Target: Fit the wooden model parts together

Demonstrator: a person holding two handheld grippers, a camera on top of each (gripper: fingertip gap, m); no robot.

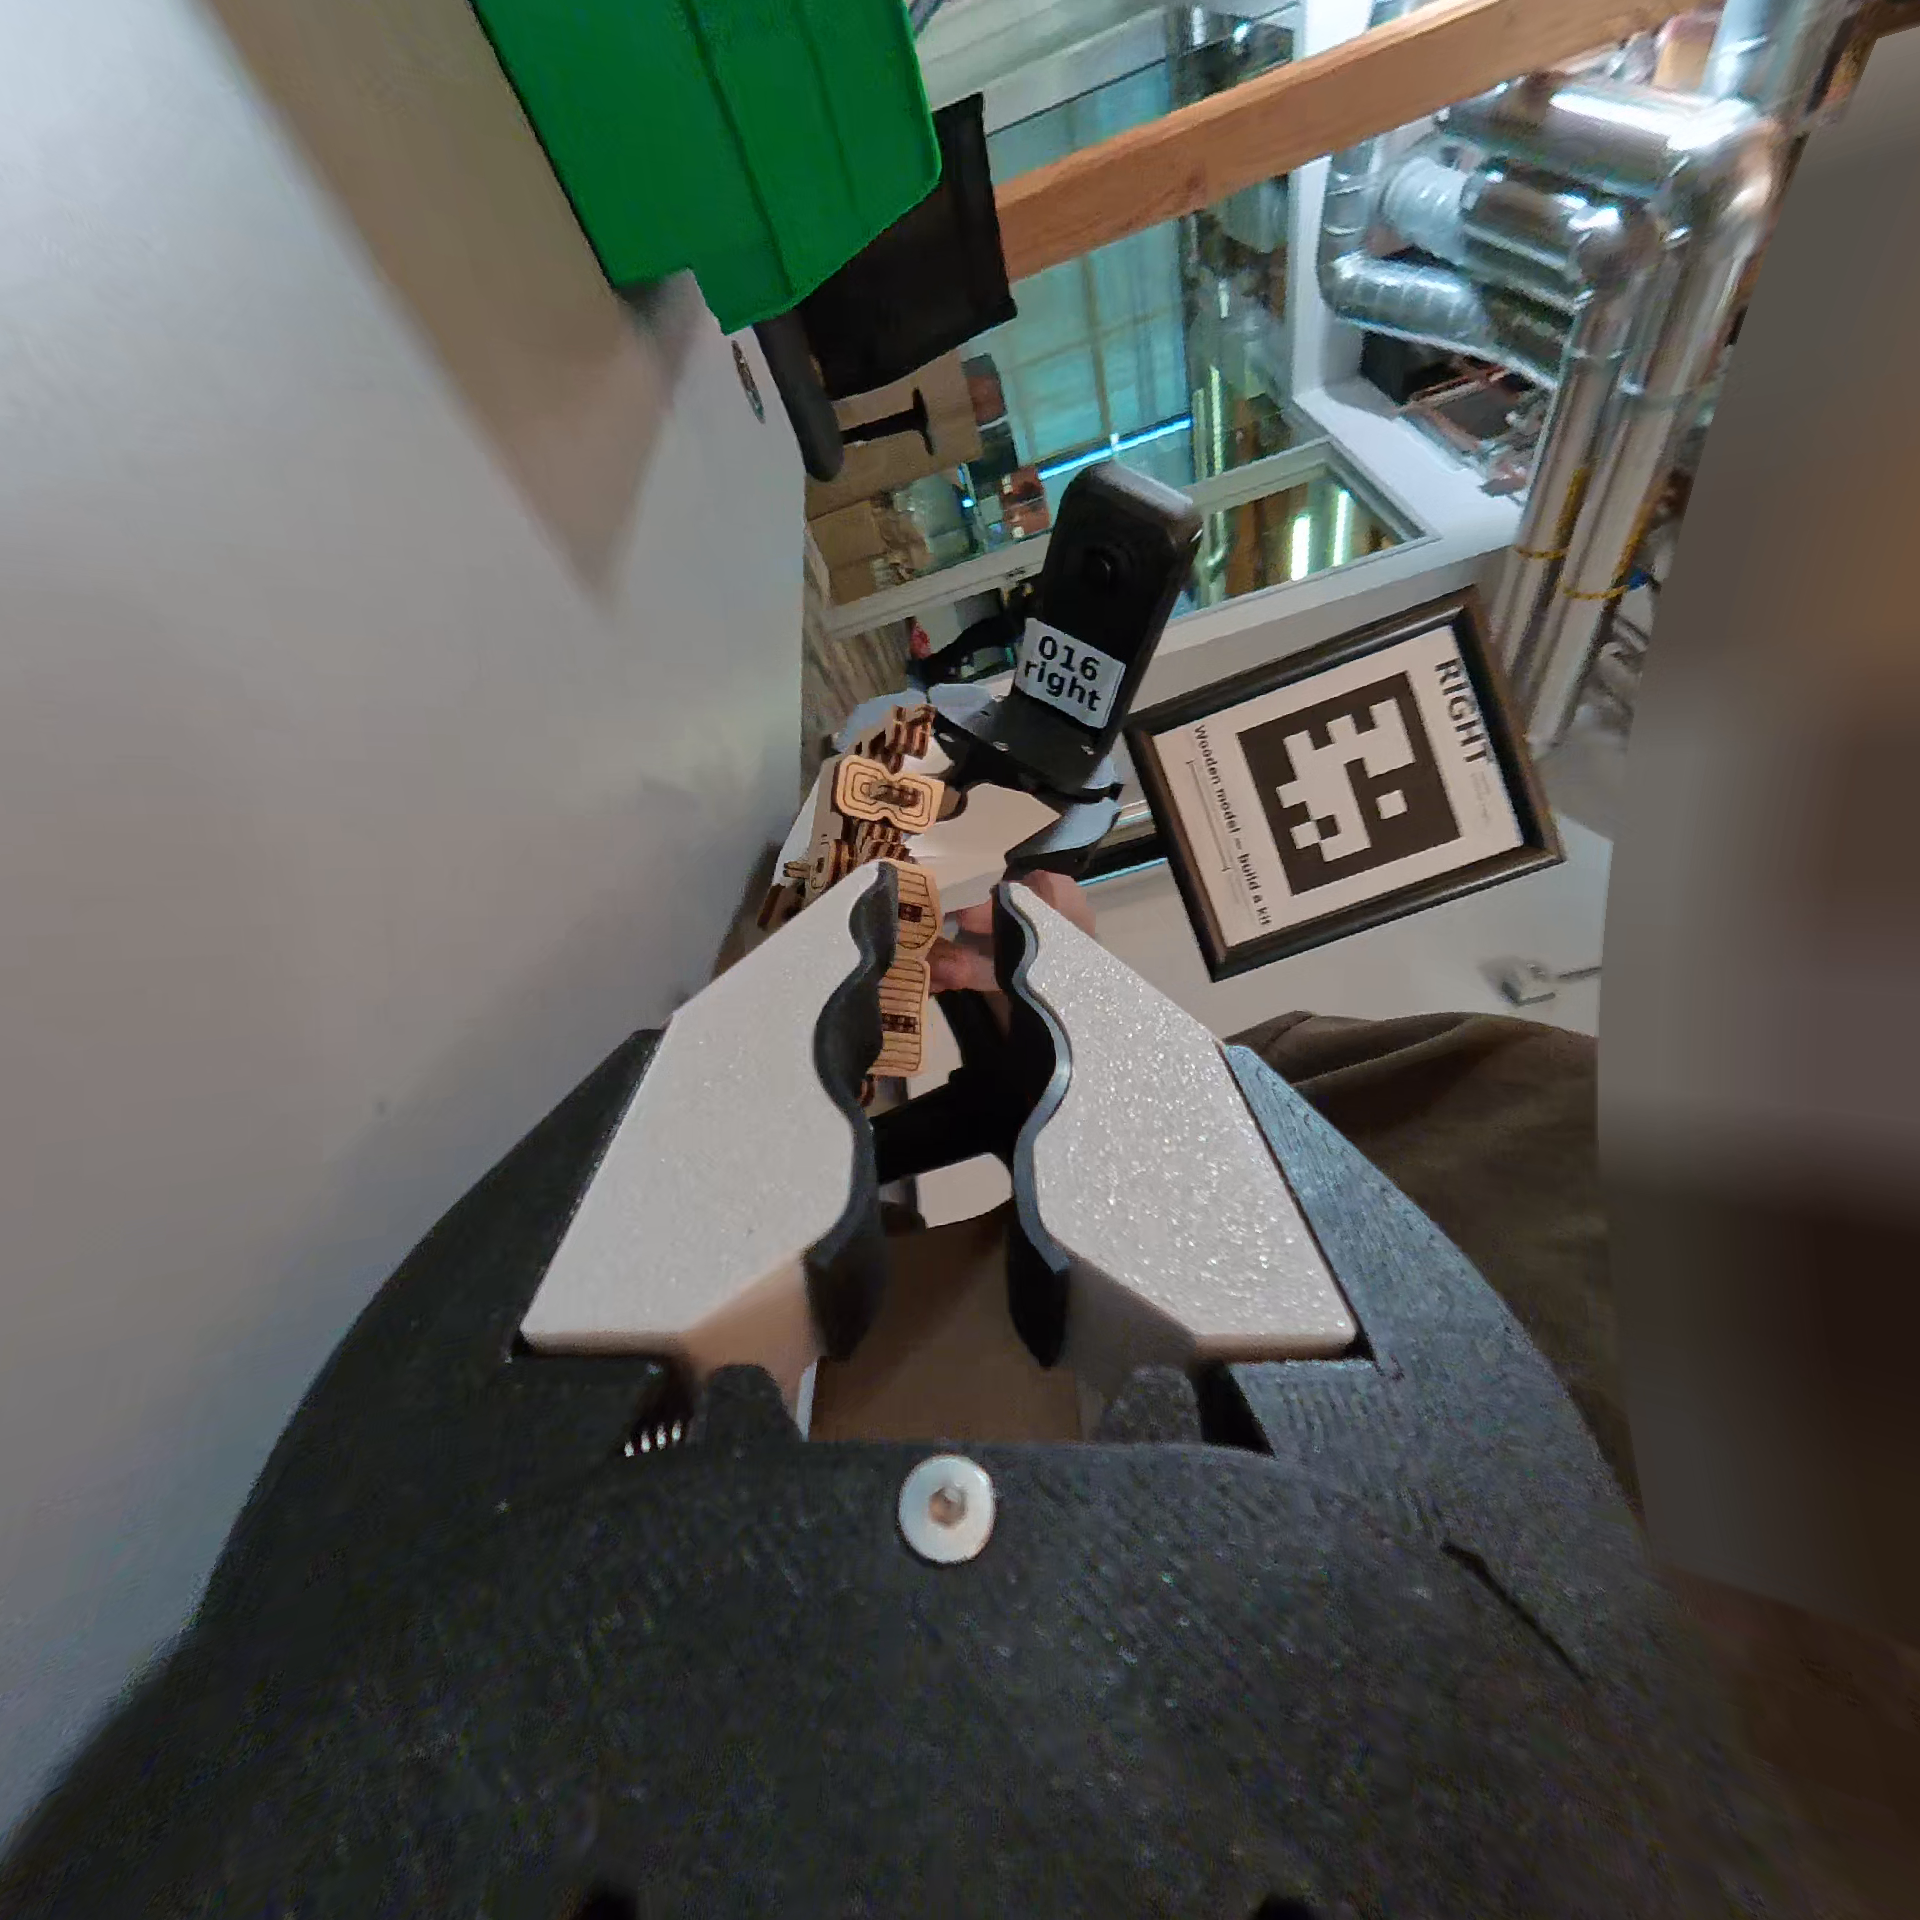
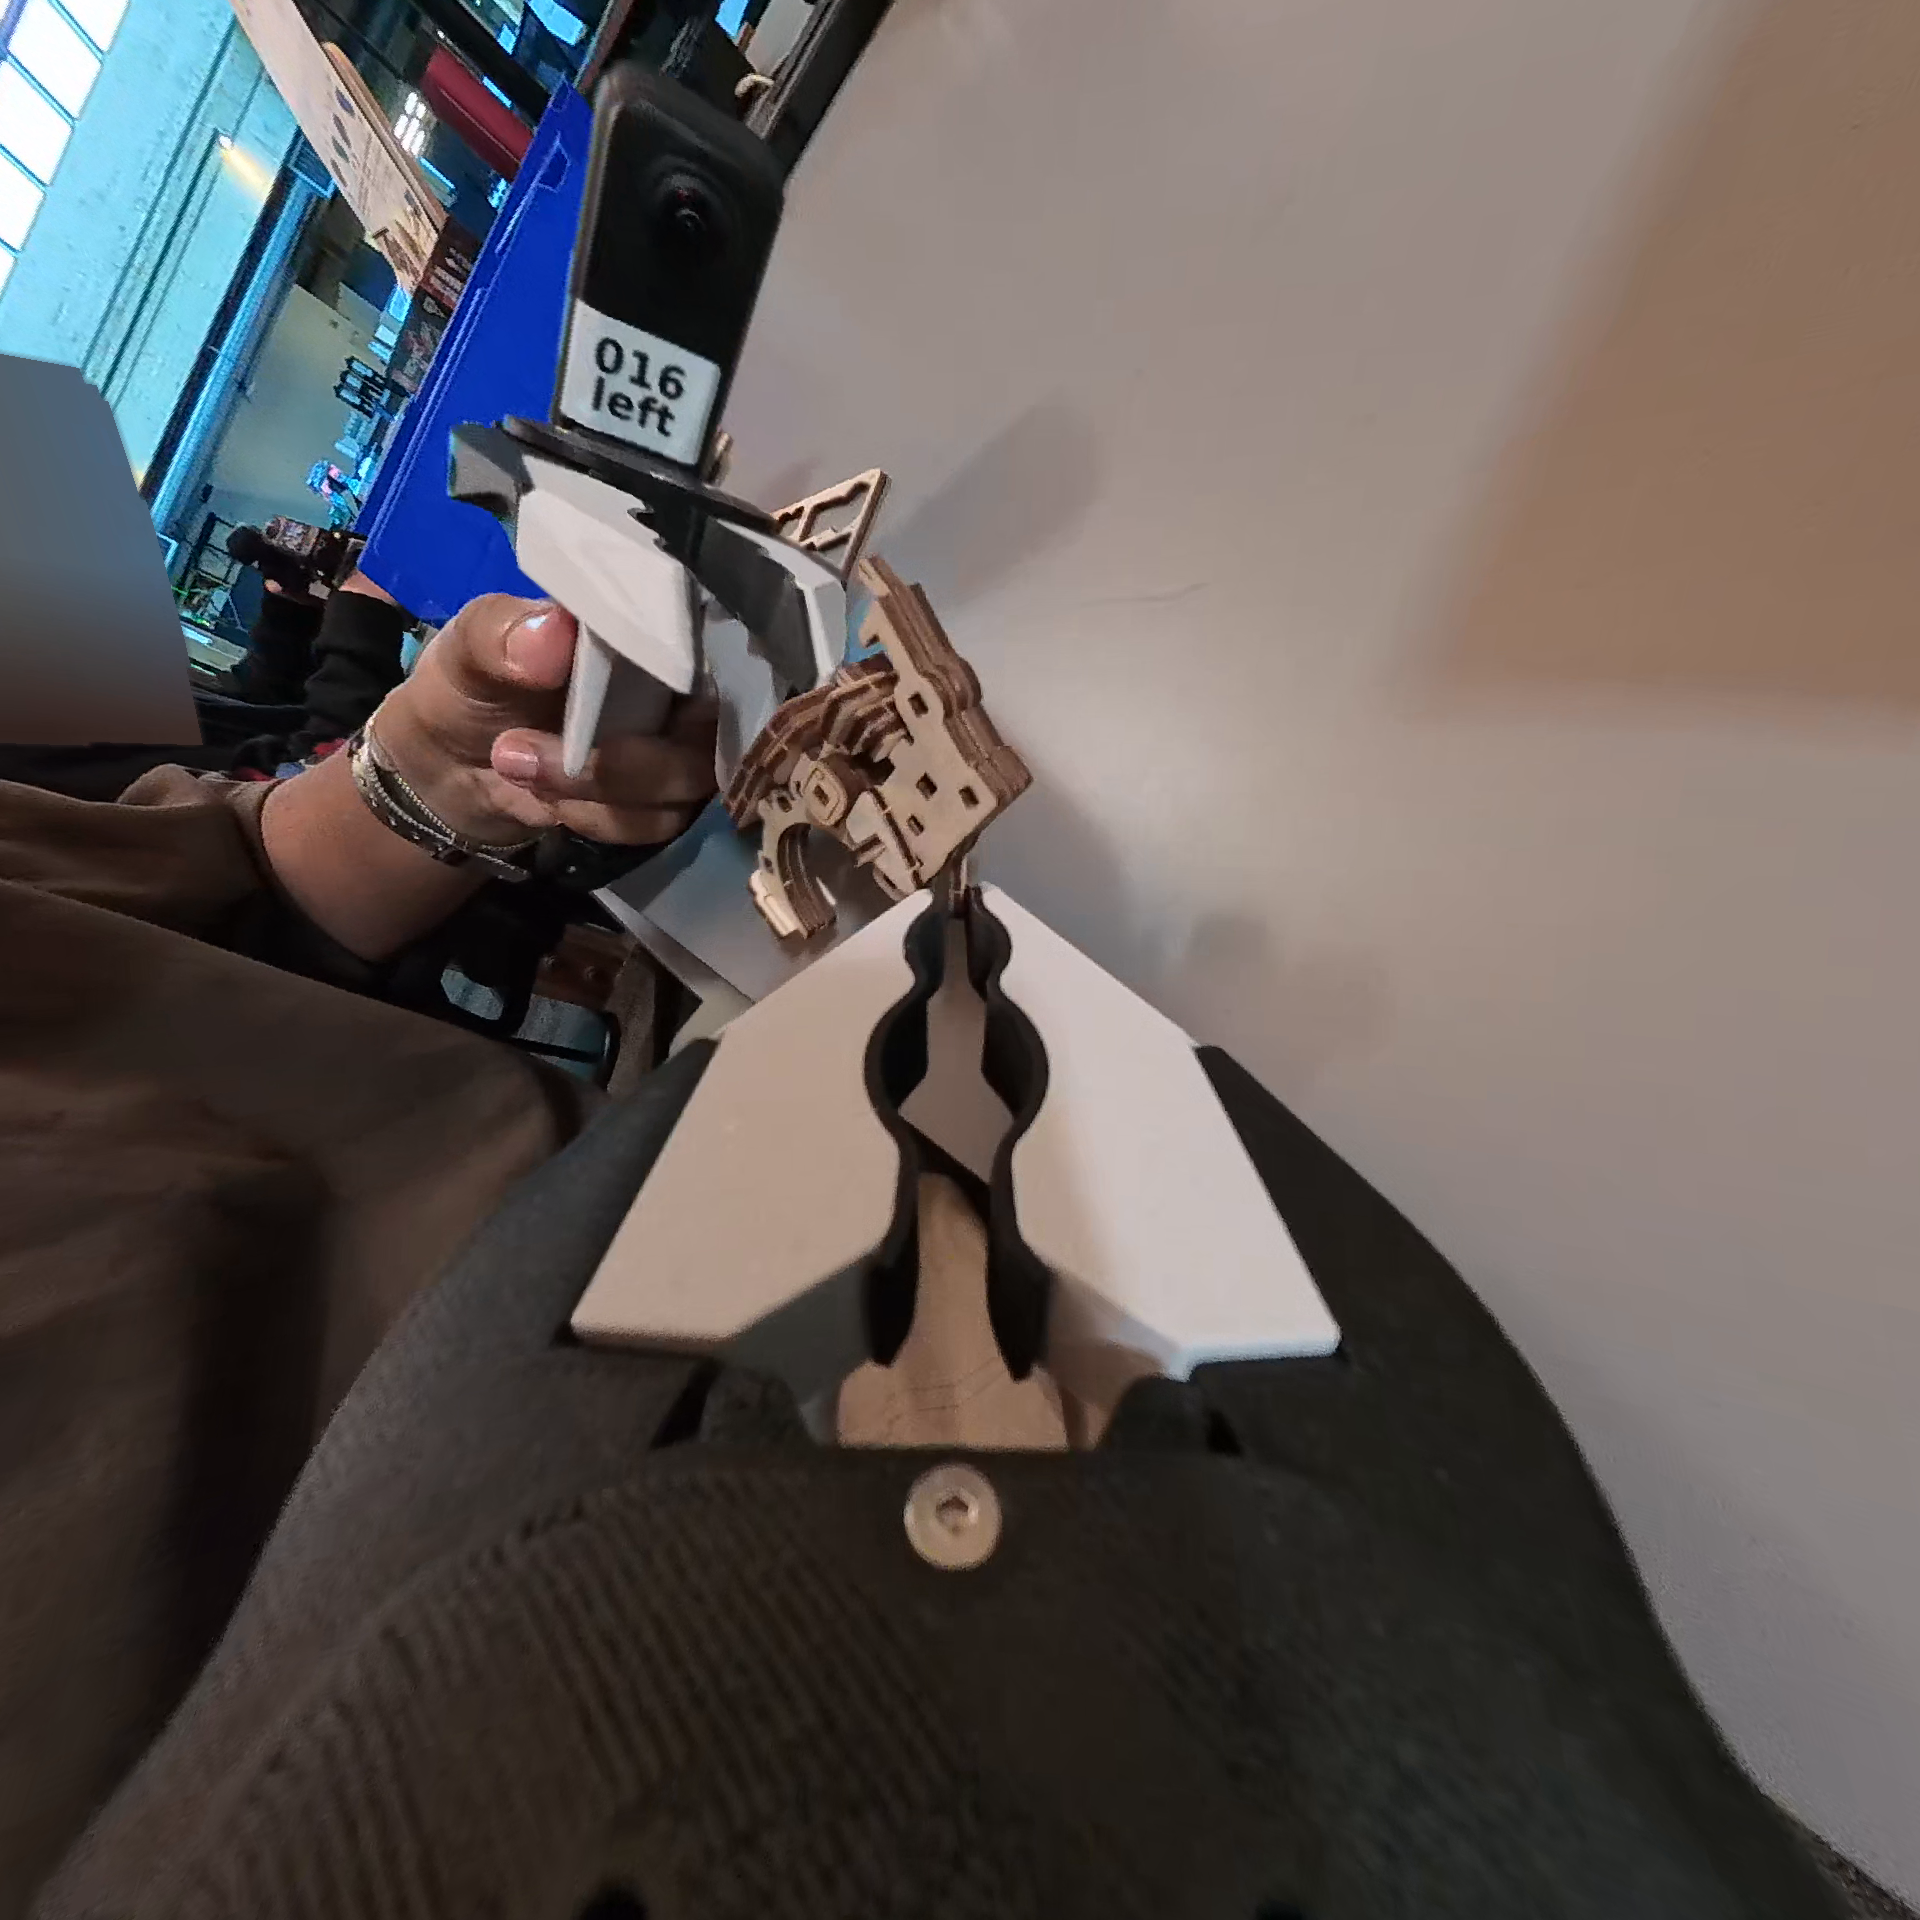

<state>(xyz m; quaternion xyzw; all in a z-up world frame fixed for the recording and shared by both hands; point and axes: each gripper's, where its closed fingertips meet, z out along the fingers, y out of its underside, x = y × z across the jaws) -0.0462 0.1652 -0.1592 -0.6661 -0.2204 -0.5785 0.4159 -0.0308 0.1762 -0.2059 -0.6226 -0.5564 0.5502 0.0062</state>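
The wooden model (image 2: pixel 883 738) is a layered, laser-cut assembly held in the air over the white table (image 2: pixel 1403 468). My right gripper (image 2: pixel 951 906) is shut on a thin tab at the model's lower edge. In the left wrist view the model (image 1: pixel 888 805) sits just beyond my left gripper (image 1: pixel 940 925). That gripper's jaws stand apart, and a slatted strip of the model (image 1: pixel 909 977) lies against the inner side of the left finger (image 1: pixel 748 1122). The right gripper's body (image 1: pixel 1049 800) shows behind the model.
A framed black-and-white marker sign (image 1: pixel 1340 790) stands on the table to the right. A green bin (image 1: pixel 717 135) is at the far end, and a blue box (image 2: pixel 468 416) off the table's side. A person's hand (image 2: pixel 488 727) and brown sleeve (image 2: pixel 208 1039) are close by. My right fingertips sit around 5 cm from my left ones.
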